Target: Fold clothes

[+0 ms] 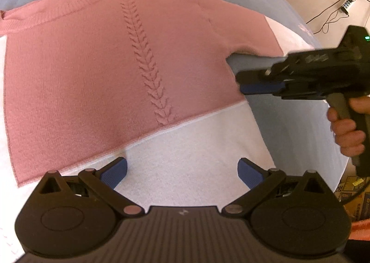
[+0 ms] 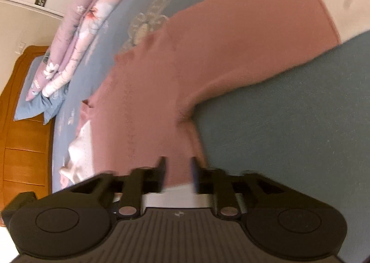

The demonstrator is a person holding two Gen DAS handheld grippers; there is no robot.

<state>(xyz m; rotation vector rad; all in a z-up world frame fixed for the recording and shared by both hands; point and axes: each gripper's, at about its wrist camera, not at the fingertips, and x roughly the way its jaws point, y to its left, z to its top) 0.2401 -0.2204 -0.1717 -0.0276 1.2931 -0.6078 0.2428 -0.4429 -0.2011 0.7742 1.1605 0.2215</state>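
Observation:
A pink knit sweater (image 1: pixel 104 66) with a white hem band (image 1: pixel 196 147) lies flat, neck away from me, on a blue flowered bedsheet (image 1: pixel 289 112). My left gripper (image 1: pixel 182 170) hovers open over the white band with nothing between its blue pads. My right gripper (image 1: pixel 240 82), held by a hand (image 1: pixel 344 133), points at the sweater's right side edge just below the sleeve (image 1: pixel 242 25). In the blurred right wrist view the right gripper (image 2: pixel 178 170) shows a narrow gap over the pink sweater (image 2: pixel 208 55); its pads do not visibly press on cloth.
A folded floral quilt (image 2: pixel 76 32) and blue pillows (image 2: pixel 30 101) lie by the wooden headboard (image 2: pixel 20 136). White fabric (image 2: pixel 78 147) bunches at the sweater's far side. Cables (image 1: pixel 335 8) run on the floor beyond the bed's edge. Bare sheet (image 2: pixel 289 124) lies right of the sweater.

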